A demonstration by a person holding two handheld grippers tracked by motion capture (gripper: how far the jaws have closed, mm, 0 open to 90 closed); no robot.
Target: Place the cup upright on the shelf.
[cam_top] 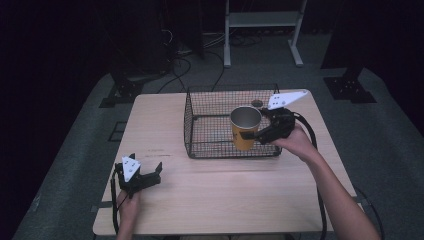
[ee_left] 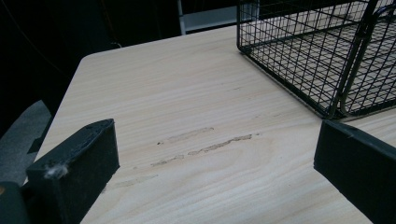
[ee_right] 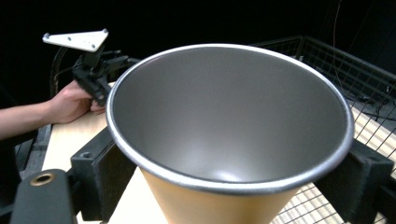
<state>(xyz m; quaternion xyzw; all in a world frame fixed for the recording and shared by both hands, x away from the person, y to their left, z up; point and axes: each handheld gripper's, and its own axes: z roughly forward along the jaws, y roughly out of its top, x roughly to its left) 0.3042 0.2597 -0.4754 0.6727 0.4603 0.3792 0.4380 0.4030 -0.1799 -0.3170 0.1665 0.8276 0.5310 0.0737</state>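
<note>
A yellow cup (cam_top: 245,127) with a grey metal inside stands upright, held over the front right part of a black wire basket (cam_top: 200,125). My right gripper (cam_top: 254,135) is shut on the yellow cup from its right side. In the right gripper view the cup (ee_right: 229,140) sits between both jaws, its rim wide and its inside empty. My left gripper (cam_top: 146,175) rests open on the table near the front left corner, with nothing between its jaws. The basket's corner (ee_left: 327,60) is to the upper right in the left gripper view.
The light wooden table (cam_top: 225,200) has free room in front of the basket and on its left half. A small dark round thing (cam_top: 257,103) lies at the basket's back. Faint scuff marks (ee_left: 205,144) show on the wood. Dark stands and cables lie on the floor behind.
</note>
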